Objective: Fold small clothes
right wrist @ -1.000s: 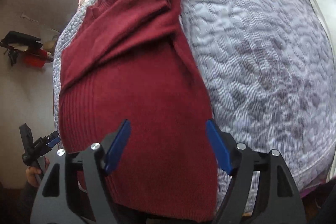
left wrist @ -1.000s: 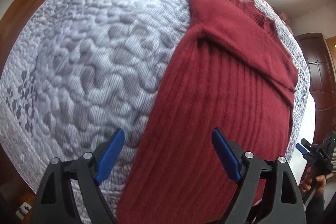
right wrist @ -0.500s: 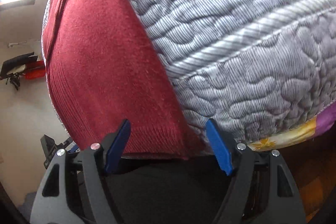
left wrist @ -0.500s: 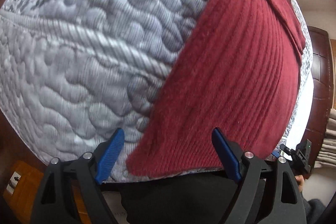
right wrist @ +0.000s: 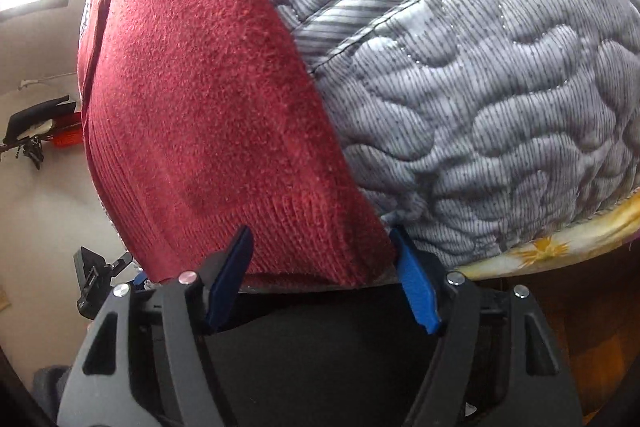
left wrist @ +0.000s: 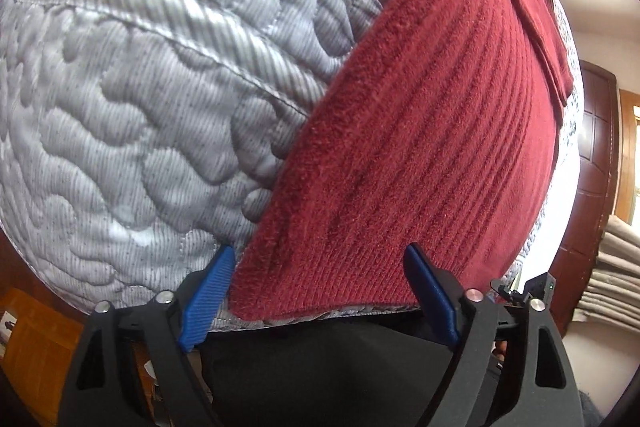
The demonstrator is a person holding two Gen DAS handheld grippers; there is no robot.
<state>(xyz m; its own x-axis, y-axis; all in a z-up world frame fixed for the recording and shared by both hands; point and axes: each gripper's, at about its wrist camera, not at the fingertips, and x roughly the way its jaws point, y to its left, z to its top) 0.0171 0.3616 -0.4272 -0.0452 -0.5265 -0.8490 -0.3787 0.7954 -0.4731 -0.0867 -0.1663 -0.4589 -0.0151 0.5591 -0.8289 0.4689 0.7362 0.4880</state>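
**A:** What sits nearest the left hand-held gripper [left wrist: 320, 293]?

**B:** Its two blue fingertips [left wrist: 210, 289], spread wide and gripping nothing. Between them lies the ribbed hem of the dark red sweater [left wrist: 420, 155] — the left-hand fingertip is just beside the hem's corner, the other is over the hem further along. Below the fingers there is only something dark that I cannot make out.

**A:** And the right hand-held gripper [right wrist: 322, 277]?

**B:** Released as well, jaws apart. The sweater [right wrist: 200, 99] hem runs between its fingers, with the hem's corner close against the right-hand blue fingertip [right wrist: 414, 287]. Whether either pad actually touches the knit, I cannot tell.

**A:** What does the garment lie on?

**B:** A grey quilted bedspread [left wrist: 140, 87] on a bed. From the left gripper the quilt spreads ahead and to the left; from the right one the bedspread [right wrist: 500, 99] spreads ahead and to the right, with a yellow flowered sheet [right wrist: 560, 247] showing under its edge on the right.

**A:** Further ahead?

**B:** The sweater runs away from both grippers, ribs lengthwise, and at its far end a folded-over part — a sleeve, it seems — lies across the body. To the right of the left gripper, past the bed, stands a dark wooden door [left wrist: 596, 163]. In that same view the other gripper's dark tip peeks out low on the right.
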